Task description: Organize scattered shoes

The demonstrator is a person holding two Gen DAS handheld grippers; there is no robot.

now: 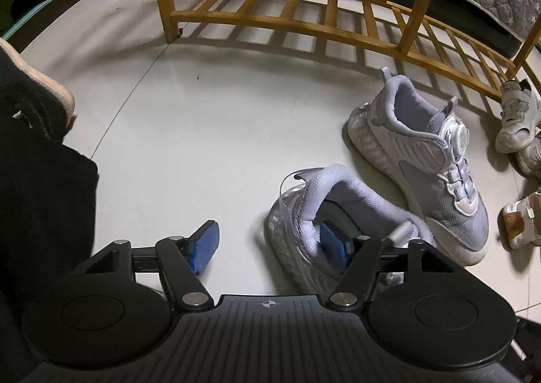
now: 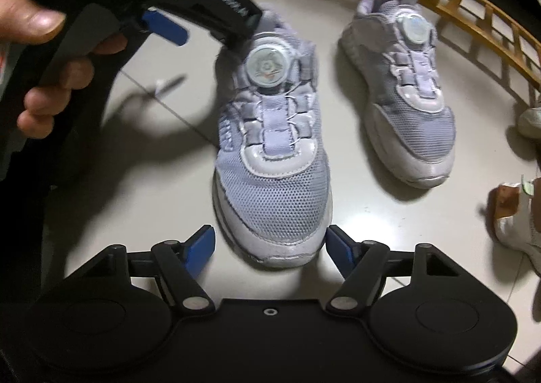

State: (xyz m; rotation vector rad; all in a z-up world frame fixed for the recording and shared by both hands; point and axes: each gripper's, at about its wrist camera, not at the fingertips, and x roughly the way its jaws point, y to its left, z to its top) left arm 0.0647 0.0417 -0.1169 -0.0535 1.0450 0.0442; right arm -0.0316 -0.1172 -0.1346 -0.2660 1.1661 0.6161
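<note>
Two lilac mesh sneakers (image 2: 274,159) with white dial fasteners.

small white shoes (image 1: 517,119) cut off at right edge

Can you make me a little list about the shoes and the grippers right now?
near shoe: lavender sneaker, upright on floor
left gripper: at its heel; one finger inside the collar, one outside
right gripper: open, straddling its toe
second sneaker: beside it, apart
shoe rack: wooden, lower shelf empty
other shoes: white ones at the right edge
</note>
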